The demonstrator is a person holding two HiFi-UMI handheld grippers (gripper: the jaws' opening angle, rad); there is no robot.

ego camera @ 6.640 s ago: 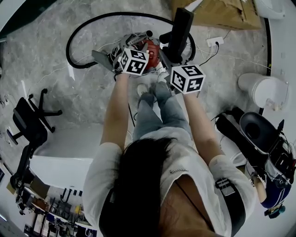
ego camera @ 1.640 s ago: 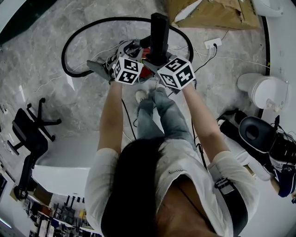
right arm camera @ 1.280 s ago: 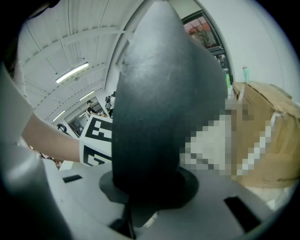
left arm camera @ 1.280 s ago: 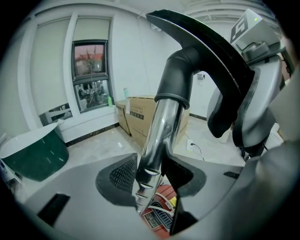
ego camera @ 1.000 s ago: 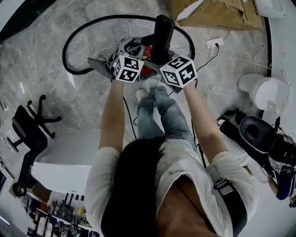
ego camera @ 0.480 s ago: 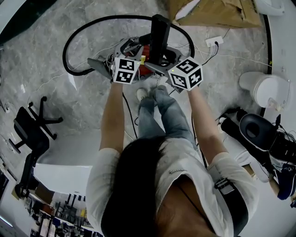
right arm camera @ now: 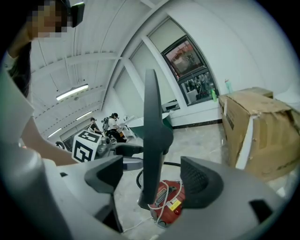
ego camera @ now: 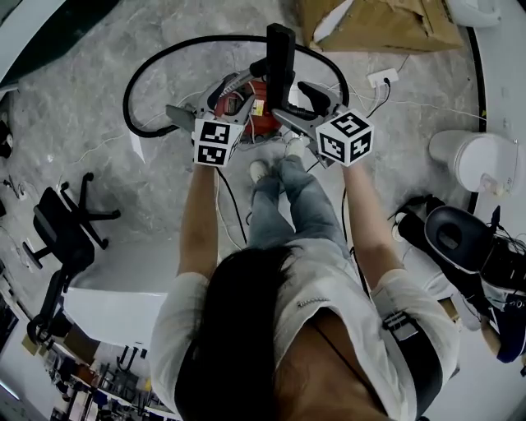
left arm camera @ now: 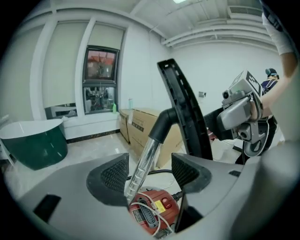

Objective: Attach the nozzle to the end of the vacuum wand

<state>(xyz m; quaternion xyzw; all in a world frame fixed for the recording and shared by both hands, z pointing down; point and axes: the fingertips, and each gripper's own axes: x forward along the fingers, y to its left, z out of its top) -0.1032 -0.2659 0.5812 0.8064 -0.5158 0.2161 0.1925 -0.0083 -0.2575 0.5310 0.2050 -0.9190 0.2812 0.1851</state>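
Observation:
A tall black nozzle (ego camera: 279,53) stands upright over the red vacuum body (ego camera: 249,105). In the left gripper view a clear wand tube (left arm camera: 143,161) rises from the red body (left arm camera: 152,213) into a black elbow on the nozzle (left arm camera: 183,112). My left gripper (left arm camera: 149,176) is opening; the tube runs between its pads without touching them. My right gripper (right arm camera: 152,180) is opening too, with the nozzle (right arm camera: 152,131) standing free between its pads. Seen from the head view, the left gripper (ego camera: 205,103) and right gripper (ego camera: 304,107) flank the vacuum.
A black hose (ego camera: 156,62) loops round the vacuum on the marble floor. Cardboard boxes (ego camera: 386,25) lie behind it, a power strip (ego camera: 380,78) to the right. An office chair (ego camera: 70,234) stands left, a white stool (ego camera: 477,160) right. A green tub (left arm camera: 33,145) sits far left.
Both grippers have let go and pulled back from the nozzle, rising a little, and their jaws have spread. The nozzle stays upright on the wand.

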